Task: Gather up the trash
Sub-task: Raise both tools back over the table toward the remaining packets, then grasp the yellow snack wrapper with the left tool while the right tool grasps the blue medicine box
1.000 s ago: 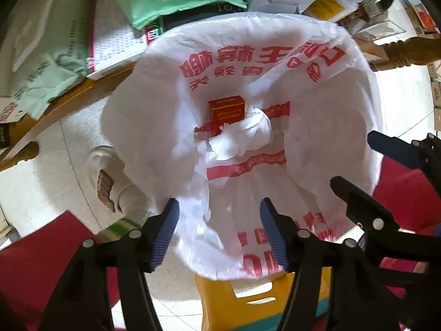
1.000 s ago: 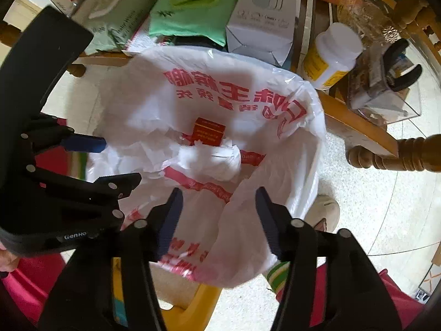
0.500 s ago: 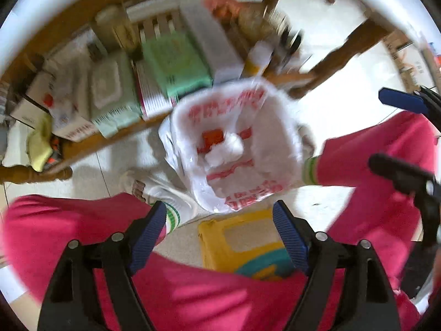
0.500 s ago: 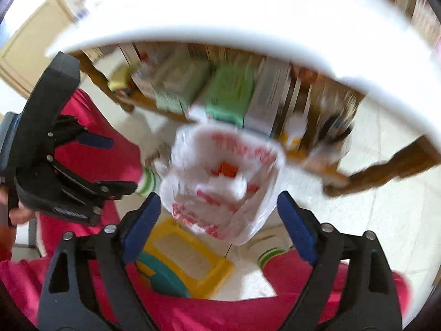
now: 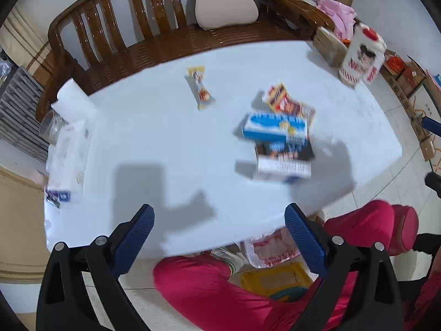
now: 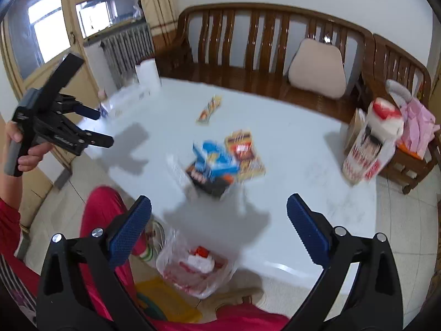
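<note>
Both my claws, left claw point(image 5: 219, 237) and right claw point(image 6: 219, 227), are opening with nothing between them. The bag point(image 6: 193, 267) below the bench point(image 5: 154, 138) holds some trash; the boxes point(image 5: 278, 143) and 1 wrapper point(image 5: 200, 88) remain.

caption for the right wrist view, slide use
Right gripper, jaws opening and empty, above white table with leftover snack boxes; trash bag below.

Right gripper point(image 6: 219, 215) jaws opening, empty, above white table point(image 6: 303, 149); blue box point(image 6: 213, 162) mid-table; trash bag point(image 6: 193, 270) below table edge
</note>
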Action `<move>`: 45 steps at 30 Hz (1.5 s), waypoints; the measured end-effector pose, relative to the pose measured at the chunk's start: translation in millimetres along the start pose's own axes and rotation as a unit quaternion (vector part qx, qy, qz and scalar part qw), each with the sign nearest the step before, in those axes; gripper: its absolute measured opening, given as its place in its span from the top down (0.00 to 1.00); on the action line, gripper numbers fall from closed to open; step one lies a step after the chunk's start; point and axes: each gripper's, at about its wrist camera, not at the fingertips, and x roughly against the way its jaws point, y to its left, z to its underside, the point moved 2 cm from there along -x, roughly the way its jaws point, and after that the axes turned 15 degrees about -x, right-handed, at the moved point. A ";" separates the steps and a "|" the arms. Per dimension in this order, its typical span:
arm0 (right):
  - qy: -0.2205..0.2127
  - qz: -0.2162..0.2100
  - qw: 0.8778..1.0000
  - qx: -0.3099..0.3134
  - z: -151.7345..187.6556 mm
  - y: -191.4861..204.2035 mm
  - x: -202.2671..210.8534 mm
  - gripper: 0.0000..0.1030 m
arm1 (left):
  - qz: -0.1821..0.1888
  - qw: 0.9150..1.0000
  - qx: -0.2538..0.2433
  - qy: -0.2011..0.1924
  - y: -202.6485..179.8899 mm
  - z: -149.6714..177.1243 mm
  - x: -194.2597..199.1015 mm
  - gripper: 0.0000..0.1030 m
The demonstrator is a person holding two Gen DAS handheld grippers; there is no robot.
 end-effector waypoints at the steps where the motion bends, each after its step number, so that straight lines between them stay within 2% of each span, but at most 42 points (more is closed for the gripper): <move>1: -0.002 -0.004 1.000 0.005 -12.2 0.0 2.7 0.06 | 0.006 1.000 -0.001 0.003 3.8 -7.5 2.5 0.10; 4: 0.000 -0.011 1.000 0.015 -42.4 -2.9 6.3 0.06 | 0.021 0.999 -0.016 0.019 9.6 -33.7 -0.2 0.10; 9: 0.013 -0.018 0.999 0.027 -83.7 -4.8 -10.0 0.06 | 0.018 0.998 -0.031 0.052 24.8 -77.7 -26.4 0.10; 18: 0.052 -0.023 0.996 0.067 -120.6 3.2 -61.7 0.06 | 0.028 0.996 -0.040 0.074 46.0 -131.4 -58.3 0.10; 27: 0.149 -0.040 0.984 0.091 -113.0 10.8 -146.4 0.06 | 0.028 0.994 -0.033 0.104 60.1 -154.0 -127.2 0.10; 31: 0.203 -0.042 0.972 0.110 -95.5 14.9 -187.1 0.07 | 0.045 0.992 -0.018 0.120 69.0 -160.8 -162.3 0.10; 39: 0.275 -0.046 0.952 0.125 -70.4 18.3 -247.4 0.07 | 0.065 0.988 0.000 0.142 82.3 -171.1 -212.9 0.10; 44: 0.308 -0.054 0.941 0.128 -56.9 19.4 -271.3 0.07 | 0.079 0.985 0.004 0.154 82.9 -169.9 -232.1 0.29; 45: 0.312 -0.054 0.940 0.129 -54.9 19.5 -274.1 0.07 | 0.078 0.985 0.005 0.153 83.5 -170.2 -234.6 0.30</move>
